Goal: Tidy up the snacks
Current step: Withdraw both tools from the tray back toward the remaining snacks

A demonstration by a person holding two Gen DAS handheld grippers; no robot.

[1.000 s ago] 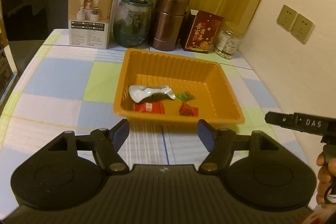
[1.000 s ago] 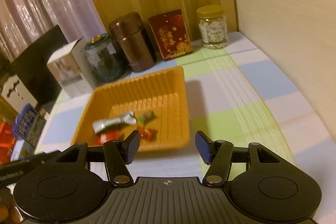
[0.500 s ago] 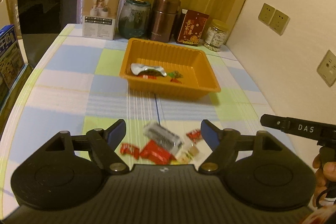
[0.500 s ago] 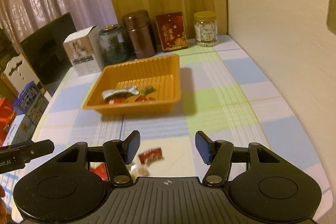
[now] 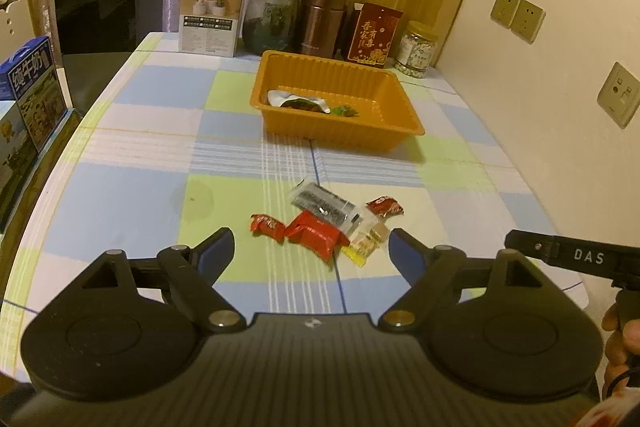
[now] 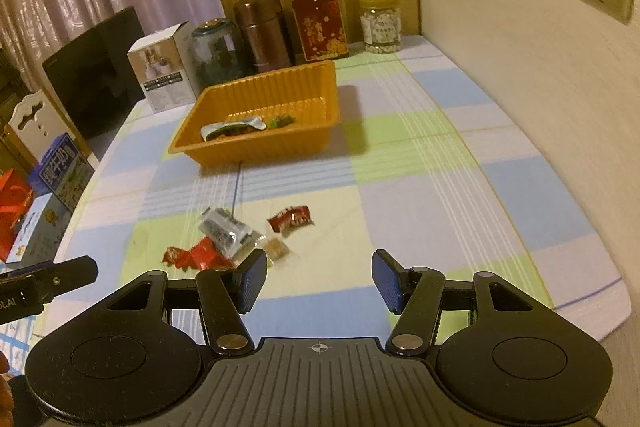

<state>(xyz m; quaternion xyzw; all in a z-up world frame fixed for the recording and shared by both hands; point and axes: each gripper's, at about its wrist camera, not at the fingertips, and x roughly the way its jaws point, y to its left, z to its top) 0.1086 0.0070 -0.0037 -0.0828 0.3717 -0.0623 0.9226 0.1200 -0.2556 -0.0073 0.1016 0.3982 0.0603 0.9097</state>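
Red, silver and clear-wrapped snacks (image 5: pixel 326 227) are lying bunched just ahead of my left gripper (image 5: pixel 311 250), whose empty jaws are opening, while I'm holding my right gripper (image 6: pixel 319 279) apart.

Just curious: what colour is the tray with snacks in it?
Orange, with ribbed walls: the tray shows best in the left wrist view.

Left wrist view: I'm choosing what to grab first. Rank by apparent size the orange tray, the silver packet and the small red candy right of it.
1. orange tray, though it lies farthest
2. silver packet
3. small red candy, beside the packet, so comparable.
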